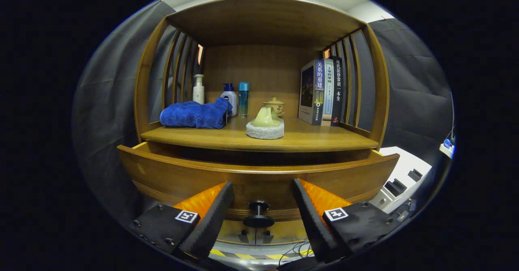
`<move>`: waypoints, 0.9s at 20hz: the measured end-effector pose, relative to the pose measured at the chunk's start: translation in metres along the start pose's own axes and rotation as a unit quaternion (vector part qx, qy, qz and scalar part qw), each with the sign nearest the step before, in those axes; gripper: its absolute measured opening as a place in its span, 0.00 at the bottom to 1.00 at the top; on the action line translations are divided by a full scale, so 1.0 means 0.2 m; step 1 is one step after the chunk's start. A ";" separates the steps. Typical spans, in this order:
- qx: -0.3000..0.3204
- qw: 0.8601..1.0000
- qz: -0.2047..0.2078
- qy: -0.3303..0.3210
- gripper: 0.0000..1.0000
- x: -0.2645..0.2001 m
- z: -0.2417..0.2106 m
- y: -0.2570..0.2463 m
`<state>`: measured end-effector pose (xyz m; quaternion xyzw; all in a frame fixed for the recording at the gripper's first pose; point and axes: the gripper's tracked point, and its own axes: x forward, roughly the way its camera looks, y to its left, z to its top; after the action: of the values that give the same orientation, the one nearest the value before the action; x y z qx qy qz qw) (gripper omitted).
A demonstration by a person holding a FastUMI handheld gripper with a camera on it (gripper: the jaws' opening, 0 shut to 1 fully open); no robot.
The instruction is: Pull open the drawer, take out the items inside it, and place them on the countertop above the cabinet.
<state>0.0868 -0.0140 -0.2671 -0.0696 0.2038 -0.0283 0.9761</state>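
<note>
**Drawer partly out, knob free between spread fingers**

The drawer (259, 176) is a stiff, curved wooden front, already pulled a little way out from under the countertop (259, 139); its inside is hidden here. It likely slides heavily and evenly, so the sound hold is the small dark knob (258, 213) at its middle, hard and possibly slick. The gripper (262, 206) stands wide open, holding nothing, its fingers flanking the knob without touching it. Above, the countertop carries a blue towel (195, 115), bottles (229, 97), a teapot on a pad (265, 124) and books (320, 92), leaving bare wood along the front edge.
</note>
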 end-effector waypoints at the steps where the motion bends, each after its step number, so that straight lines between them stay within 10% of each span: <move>1: -0.002 1.000 0.000 0.000 0.98 0.02 0.00 0.00; 18: -0.018 1.000 -0.008 0.001 0.98 0.26 0.04 0.00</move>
<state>0.1369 -0.0172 -0.2801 -0.0890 0.2045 -0.0328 0.9743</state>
